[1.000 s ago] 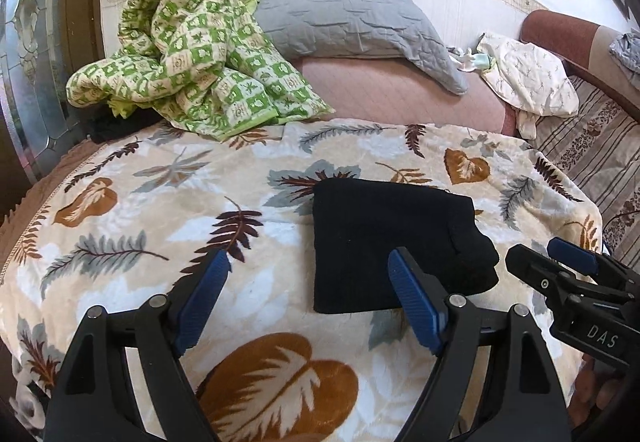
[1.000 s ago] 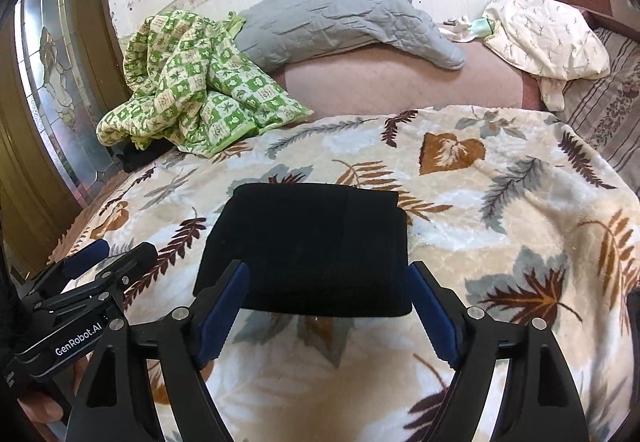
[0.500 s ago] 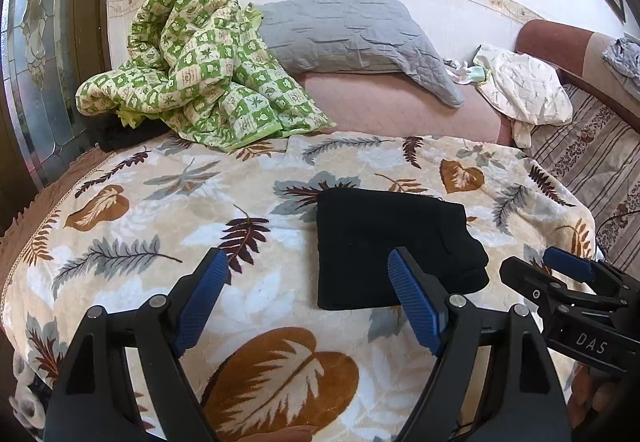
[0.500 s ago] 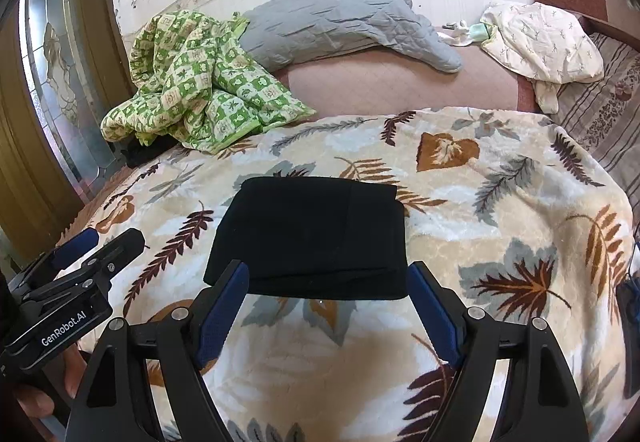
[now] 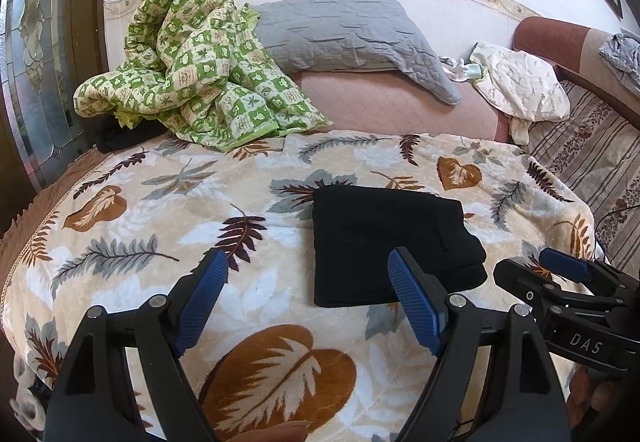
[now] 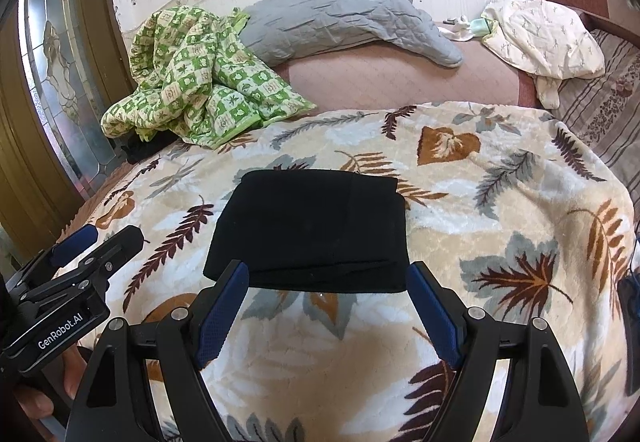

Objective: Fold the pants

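Pants (image 6: 310,230), black and folded into a thick rectangle, lie flat on the blanket (image 6: 480,210) printed with brown and grey leaves that covers the bed; in the right wrist view they sit at the centre, just beyond the fingertips, and in the left wrist view they lie (image 5: 384,242) toward 3 o'clock of centre. The right gripper (image 6: 326,306) has its jaws spread wide with nothing held; the blue pads stand at either side of the near edge of the pants without touching the cloth. The left gripper (image 5: 306,296) is likewise wide open and empty over bare blanket (image 5: 160,210), its right pad overlapping the near left corner of the pants in the view only. Each gripper shows in the other's camera: the right one at 4 o'clock (image 5: 560,282) of the left view, the left one at 8 o'clock (image 6: 86,254) of the right view. Toward 11 o'clock a green checked quilt (image 6: 200,82) is heaped, a grey pillow (image 6: 336,18) leans against the wall at 12 o'clock, and a cream cloth (image 6: 544,38) lies at 2 o'clock.
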The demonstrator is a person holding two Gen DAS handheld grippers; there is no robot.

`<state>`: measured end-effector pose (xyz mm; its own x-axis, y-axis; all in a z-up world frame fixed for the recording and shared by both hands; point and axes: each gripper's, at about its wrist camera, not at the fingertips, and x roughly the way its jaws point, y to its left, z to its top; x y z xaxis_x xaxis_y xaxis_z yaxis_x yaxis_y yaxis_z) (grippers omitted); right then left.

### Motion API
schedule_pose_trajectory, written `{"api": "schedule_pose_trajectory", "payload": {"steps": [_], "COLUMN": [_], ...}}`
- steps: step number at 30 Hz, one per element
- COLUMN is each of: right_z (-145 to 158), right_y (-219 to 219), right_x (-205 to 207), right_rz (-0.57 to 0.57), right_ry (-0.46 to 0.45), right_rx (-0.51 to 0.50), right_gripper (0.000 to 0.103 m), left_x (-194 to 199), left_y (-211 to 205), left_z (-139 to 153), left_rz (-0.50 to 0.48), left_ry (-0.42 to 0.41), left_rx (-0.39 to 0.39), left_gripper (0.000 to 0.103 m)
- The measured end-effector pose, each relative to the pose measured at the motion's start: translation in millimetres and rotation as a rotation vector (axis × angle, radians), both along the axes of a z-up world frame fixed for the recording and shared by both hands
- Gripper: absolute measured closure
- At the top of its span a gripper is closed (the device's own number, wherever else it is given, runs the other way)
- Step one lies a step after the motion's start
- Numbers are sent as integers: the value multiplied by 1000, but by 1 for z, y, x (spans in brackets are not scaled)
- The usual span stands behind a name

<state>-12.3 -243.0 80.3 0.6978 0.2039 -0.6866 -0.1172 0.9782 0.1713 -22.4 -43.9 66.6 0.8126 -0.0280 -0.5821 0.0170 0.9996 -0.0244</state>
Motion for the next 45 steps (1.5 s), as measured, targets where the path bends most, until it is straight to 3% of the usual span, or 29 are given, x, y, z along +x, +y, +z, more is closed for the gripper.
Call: {"api": "schedule_pose_trajectory", "payload": {"steps": [45], "right_z": [-22], "right_y": [-3], "right_x": [9], "right_rz": [1], "right_ry": [52], "right_rx": [14], "right_gripper": [20], "left_x": [8], "left_y": [-8], "left_z": [-17], "left_rz": [-24], "left_ry": [32], "left_rx": [13], "left_gripper": [20]}}
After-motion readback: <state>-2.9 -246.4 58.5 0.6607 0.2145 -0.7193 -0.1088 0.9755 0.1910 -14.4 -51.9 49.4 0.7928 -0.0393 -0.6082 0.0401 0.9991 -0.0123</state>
